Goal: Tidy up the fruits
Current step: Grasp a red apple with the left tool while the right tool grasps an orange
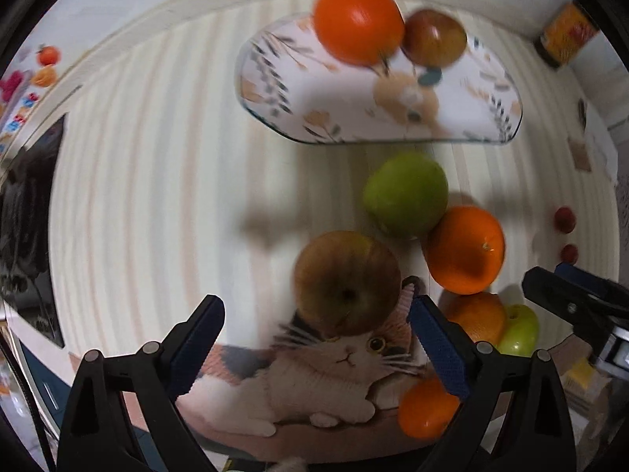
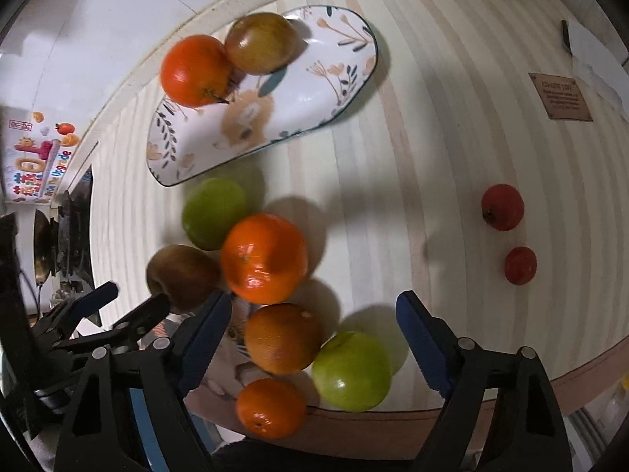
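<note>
**Fruit clustered at the near edge, two pieces on the plate**

Fruit lies in a tight group on the striped worktop: a green apple, a large orange, a brownish apple, a duller orange, a second green apple and a small orange nearest the edge. Part of the group sits on a mat printed with a cat. Farther off, a floral oval plate carries an orange-red fruit touching a brown-red apple. Two small red fruits lie well apart on the right.

The left gripper has its fingers wide, with the brownish apple between and beyond them, untouched. The right gripper also stands wide over the duller orange and second green apple, pads clear of both.

A brown card on the worktop bears writing too small to read; a colourful poster at far left shows large characters and a line that cannot be made out.
</note>
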Demonstrator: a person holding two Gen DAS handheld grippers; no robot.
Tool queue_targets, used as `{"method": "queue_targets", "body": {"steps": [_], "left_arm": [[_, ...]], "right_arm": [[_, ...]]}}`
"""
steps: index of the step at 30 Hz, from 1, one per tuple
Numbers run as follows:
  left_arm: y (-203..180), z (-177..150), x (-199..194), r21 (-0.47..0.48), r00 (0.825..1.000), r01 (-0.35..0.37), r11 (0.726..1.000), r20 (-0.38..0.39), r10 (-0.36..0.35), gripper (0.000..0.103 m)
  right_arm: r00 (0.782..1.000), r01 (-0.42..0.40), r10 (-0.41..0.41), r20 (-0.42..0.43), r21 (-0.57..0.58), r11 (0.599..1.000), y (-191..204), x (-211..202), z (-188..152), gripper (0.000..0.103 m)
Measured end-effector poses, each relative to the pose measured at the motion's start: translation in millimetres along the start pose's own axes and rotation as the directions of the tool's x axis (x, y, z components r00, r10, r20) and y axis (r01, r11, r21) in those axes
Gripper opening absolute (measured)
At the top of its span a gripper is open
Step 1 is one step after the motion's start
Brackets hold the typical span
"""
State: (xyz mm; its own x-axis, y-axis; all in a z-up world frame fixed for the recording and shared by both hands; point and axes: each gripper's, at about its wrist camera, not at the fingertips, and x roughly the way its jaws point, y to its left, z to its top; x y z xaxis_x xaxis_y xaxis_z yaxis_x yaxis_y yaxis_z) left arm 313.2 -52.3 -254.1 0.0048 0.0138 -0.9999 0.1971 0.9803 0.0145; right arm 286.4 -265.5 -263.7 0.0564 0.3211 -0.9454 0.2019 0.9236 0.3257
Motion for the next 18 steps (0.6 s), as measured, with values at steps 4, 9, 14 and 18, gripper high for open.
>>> {"method": "queue_targets", "body": {"steps": [4,9,14,18], "left_arm": [[-8,9,21,0.019,0.999,0.038,0.999,-0.029,-0.038,0.09],[-3,9,22,-0.011,0.998,0.07,0.997,-0.003,-0.07,0.064],[18,-12,12,-0.04,1.0,0.028,0.999,-0.004,-0.028,0.064],[34,-23,15,-0.07,0.999,0.02,0.997,-0.026,-0.021,0.064]], "right_arm": [[1.0,0.0,0.0,0.0,-0.004,1.0,-1,8,8,0.088],[1.0,-0.017,0.018,-0.018,0.016,1.0,-5,17,17,0.088],[0.996,-0.079,0.079,-0.034,-0.008,0.997,10,23,22,0.088],[0.994,-0.091,0.088,-0.065,-0.043,0.995,32,41,26,0.088]]}}
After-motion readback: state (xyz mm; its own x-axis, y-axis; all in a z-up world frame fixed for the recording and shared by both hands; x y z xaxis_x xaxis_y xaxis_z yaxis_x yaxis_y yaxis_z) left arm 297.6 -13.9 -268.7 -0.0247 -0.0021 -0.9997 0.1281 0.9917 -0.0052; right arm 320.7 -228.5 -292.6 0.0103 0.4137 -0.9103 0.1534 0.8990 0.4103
